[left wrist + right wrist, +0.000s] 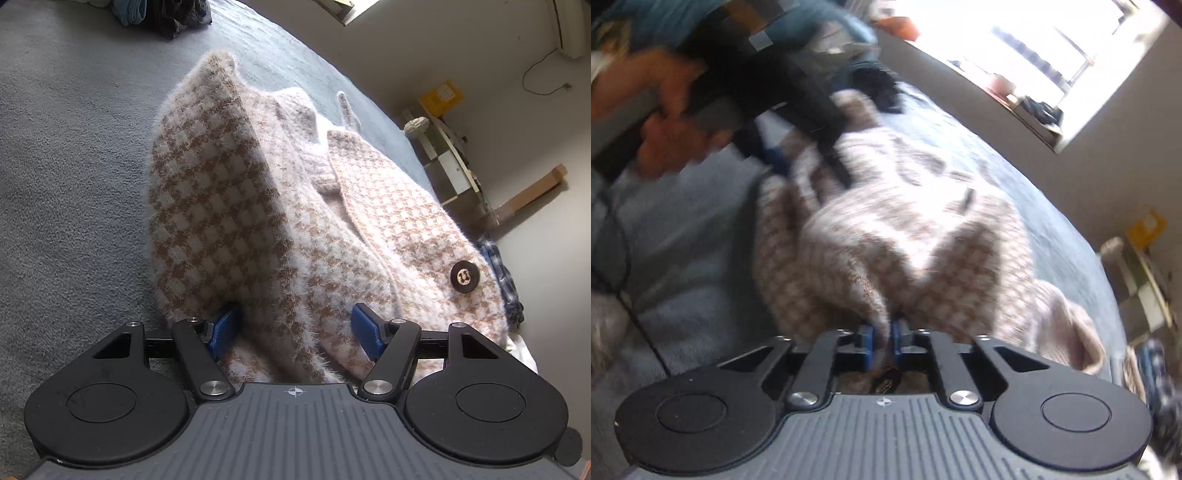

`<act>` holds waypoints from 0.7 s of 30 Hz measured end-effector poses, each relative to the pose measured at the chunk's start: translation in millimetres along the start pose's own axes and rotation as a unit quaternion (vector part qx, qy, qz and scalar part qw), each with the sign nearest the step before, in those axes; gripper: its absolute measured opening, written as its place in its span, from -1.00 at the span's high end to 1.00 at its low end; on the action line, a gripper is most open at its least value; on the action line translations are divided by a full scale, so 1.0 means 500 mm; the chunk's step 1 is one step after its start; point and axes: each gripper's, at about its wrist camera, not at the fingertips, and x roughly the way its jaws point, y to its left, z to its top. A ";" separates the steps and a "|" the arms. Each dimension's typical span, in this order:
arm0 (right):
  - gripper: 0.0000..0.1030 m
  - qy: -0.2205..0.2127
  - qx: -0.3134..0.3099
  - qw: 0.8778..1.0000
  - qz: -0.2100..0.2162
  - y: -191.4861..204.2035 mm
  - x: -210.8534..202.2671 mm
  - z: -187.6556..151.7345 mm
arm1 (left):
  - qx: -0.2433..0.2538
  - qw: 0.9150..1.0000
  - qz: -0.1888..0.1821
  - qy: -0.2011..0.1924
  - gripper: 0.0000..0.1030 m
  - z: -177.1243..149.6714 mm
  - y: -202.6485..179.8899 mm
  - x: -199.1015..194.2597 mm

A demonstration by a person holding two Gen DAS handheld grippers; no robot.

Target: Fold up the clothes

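On the grey carpet (66, 184), the left gripper (297, 328) gapes around the fuzzy tan-checked cardigan (221, 206); the right gripper (882, 341) pinches its edge.

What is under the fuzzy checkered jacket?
The fuzzy checkered jacket lies on a grey blanket, which shows all around it. A bit of blue plaid cloth peeks out at one edge. Anything else beneath is covered.
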 end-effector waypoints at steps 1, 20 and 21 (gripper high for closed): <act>0.86 -0.002 -0.009 1.000 -0.014 -0.002 0.000 -0.001 | 0.001 1.000 0.001 0.000 -0.29 0.000 -0.001 0.001; 0.90 -0.018 0.024 0.956 -0.290 -0.502 0.147 0.015 | 0.032 0.999 0.030 0.001 -0.32 0.003 -0.029 0.013; 0.90 -0.019 0.018 0.953 -0.301 -0.525 0.161 0.023 | 0.031 0.999 0.028 0.001 -0.32 0.003 -0.028 0.013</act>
